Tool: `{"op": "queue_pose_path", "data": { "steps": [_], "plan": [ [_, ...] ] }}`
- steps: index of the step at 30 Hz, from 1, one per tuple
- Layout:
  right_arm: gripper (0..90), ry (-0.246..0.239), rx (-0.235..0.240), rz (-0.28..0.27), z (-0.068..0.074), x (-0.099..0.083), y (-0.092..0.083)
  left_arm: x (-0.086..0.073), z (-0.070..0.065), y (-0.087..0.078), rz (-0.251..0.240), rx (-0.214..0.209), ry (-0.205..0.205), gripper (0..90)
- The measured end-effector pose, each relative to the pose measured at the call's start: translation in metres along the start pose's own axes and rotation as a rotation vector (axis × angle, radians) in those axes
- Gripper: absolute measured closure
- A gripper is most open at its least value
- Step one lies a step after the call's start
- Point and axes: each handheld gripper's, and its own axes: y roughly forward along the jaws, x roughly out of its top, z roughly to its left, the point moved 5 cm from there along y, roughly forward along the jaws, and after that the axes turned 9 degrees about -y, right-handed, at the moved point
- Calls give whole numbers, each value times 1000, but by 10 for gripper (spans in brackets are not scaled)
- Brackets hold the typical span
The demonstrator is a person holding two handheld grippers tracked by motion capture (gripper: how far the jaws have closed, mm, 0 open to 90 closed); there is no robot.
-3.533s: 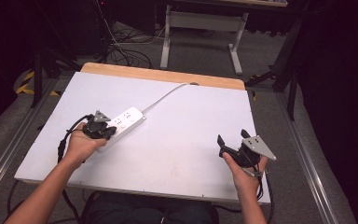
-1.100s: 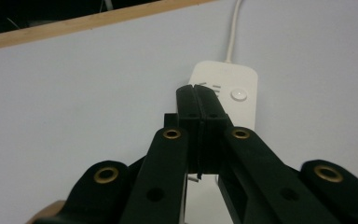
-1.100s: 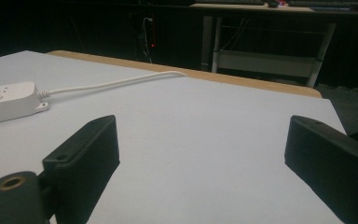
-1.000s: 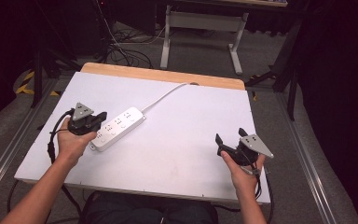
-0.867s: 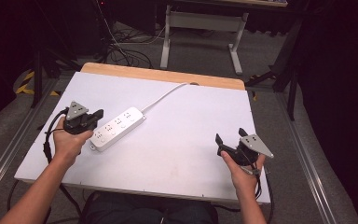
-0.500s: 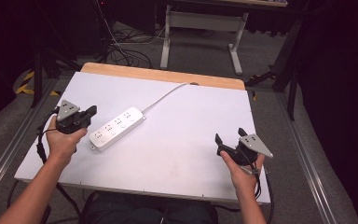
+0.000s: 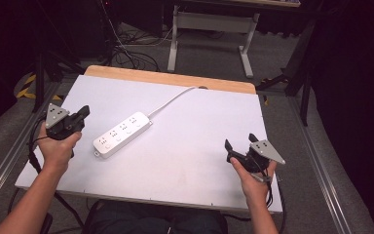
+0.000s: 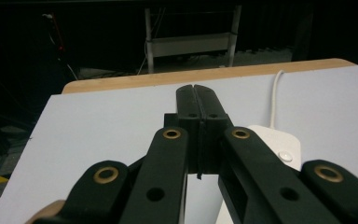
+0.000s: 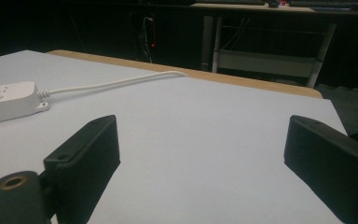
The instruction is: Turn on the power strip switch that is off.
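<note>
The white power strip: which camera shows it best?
The high view: the whole power strip lies on the table with its sockets and cord visible. The left gripper view catches one end behind the shut jaws; the right gripper view catches the cord end at its left edge.

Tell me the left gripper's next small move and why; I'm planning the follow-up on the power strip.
Probably open the jaws, then ease right toward the power strip. The left gripper is shut on nothing and hovers apart from the strip's near end, which lies just beside its jaws in the left gripper view. The right gripper is open but far off, near the table's front right edge.
</note>
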Motion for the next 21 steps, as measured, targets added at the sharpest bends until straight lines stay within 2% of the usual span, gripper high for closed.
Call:
{"op": "queue_pose_path", "data": {
  "steps": [7,13,15,19,20,21],
  "plan": [
    [109,1,-1,0,0,0,0,1,0,-9,-50,19,3,900],
    [109,2,0,-2,-1,1,0,1,7,-20,-120,52,-32,900],
    [109,3,0,-3,-1,1,0,2,8,-21,-130,62,-44,900],
    [108,3,2,-3,-1,1,0,2,9,-21,-135,69,-41,897],
    [108,3,2,-3,-1,1,0,2,9,-21,-135,67,-42,855],
    [108,3,2,-3,-1,1,0,2,9,-21,-135,63,-42,855]
  ]
}}
